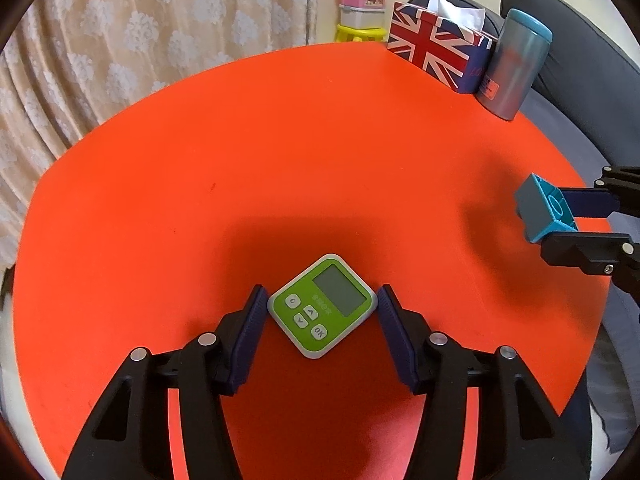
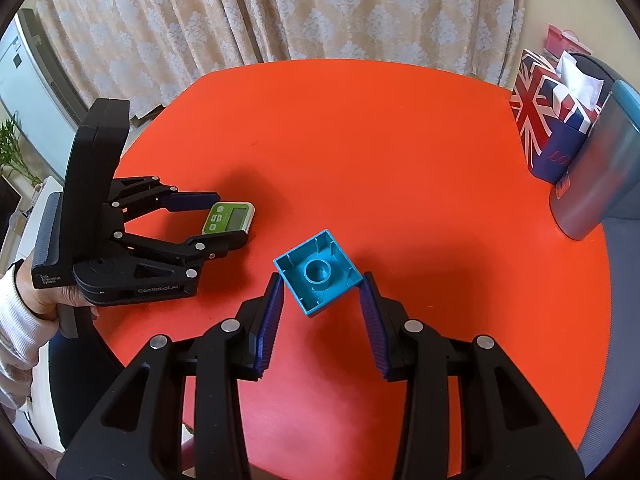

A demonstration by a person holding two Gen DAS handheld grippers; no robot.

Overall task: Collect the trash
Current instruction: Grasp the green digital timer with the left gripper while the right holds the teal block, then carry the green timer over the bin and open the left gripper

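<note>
A green and white digital timer [image 1: 322, 306] lies on the orange table [image 1: 280, 152]. My left gripper [image 1: 322, 304] straddles it, its purple pads touching the timer's two corners; it also shows in the right wrist view [image 2: 218, 218] with the timer [image 2: 229, 217]. My right gripper [image 2: 322, 292] is shut on a blue hollow plastic block [image 2: 318, 278], held by two corners above the table, open side toward the camera. The block [image 1: 544, 210] shows at the right edge of the left wrist view.
A Union Jack tissue box [image 1: 438, 50] and a blue-grey lidded cup [image 1: 516, 64] stand at the table's far right edge. A grey chair [image 1: 580, 52] sits behind them. Patterned curtains [image 1: 140, 40] hang beyond. Stacked small boxes on a yellow stool [image 1: 362, 12] stand by the wall.
</note>
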